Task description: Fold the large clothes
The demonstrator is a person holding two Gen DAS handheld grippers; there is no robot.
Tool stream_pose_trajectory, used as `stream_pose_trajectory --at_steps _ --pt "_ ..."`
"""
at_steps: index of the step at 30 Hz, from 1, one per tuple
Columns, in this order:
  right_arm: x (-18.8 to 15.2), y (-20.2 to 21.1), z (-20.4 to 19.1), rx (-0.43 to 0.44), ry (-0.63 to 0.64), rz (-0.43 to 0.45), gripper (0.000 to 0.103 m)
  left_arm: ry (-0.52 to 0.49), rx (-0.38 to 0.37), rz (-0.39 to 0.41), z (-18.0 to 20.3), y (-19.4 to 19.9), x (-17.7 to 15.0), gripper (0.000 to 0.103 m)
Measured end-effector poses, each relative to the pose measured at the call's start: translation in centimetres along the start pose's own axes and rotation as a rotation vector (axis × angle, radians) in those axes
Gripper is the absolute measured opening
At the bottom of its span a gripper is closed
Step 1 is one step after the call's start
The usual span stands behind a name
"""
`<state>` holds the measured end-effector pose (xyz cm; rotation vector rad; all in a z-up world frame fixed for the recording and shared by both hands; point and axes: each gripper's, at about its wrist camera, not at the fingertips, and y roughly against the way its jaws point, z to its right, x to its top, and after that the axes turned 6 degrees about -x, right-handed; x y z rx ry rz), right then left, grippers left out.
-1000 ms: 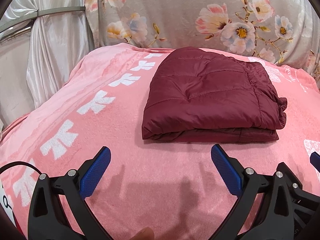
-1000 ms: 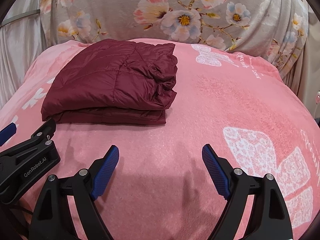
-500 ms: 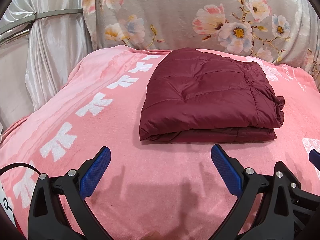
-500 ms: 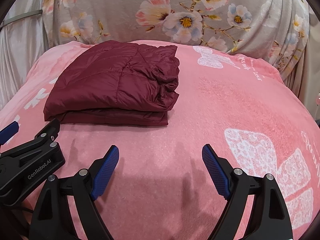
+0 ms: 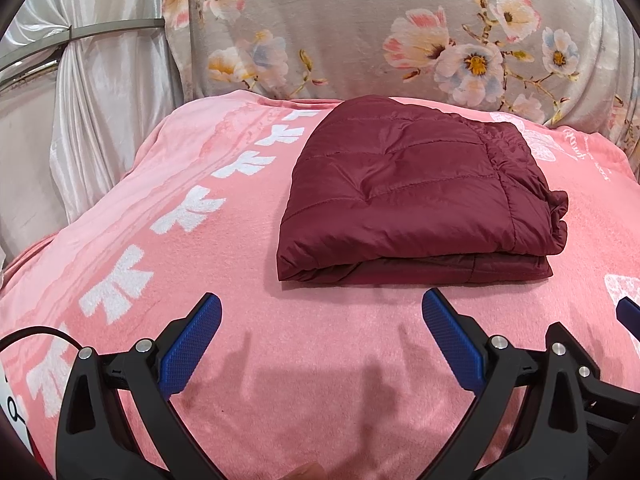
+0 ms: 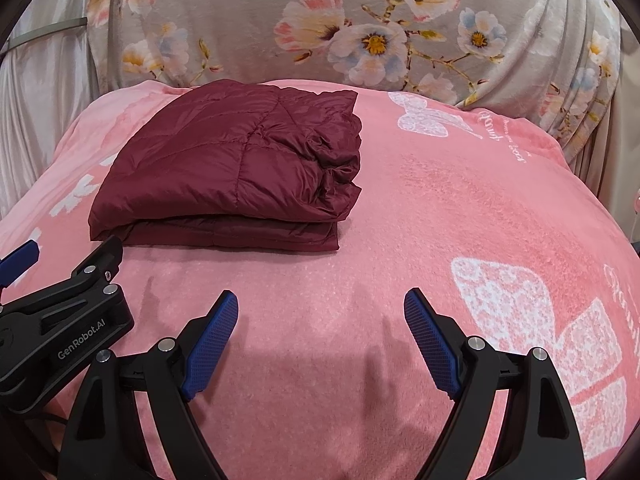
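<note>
The folded maroon jacket lies on the pink blanket, its long side running across. It sits straight ahead of the left gripper but ahead and leftward of the right gripper, so the left looks nearer. Both grippers gape wide, holding nothing

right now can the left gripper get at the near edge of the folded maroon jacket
Probably yes: the left gripper is open and empty, and only bare pink blanket lies between its fingers and the folded maroon jacket.
</note>
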<state>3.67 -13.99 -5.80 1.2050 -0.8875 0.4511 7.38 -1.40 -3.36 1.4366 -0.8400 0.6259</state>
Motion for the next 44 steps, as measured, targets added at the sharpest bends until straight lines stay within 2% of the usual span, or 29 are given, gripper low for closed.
stream_pose_trajectory --at_steps 44 --pt "0.08 -0.01 0.34 -0.005 0.0 0.003 0.083 -0.022 -0.004 0.0 -0.06 -0.14 -0.05 0.097"
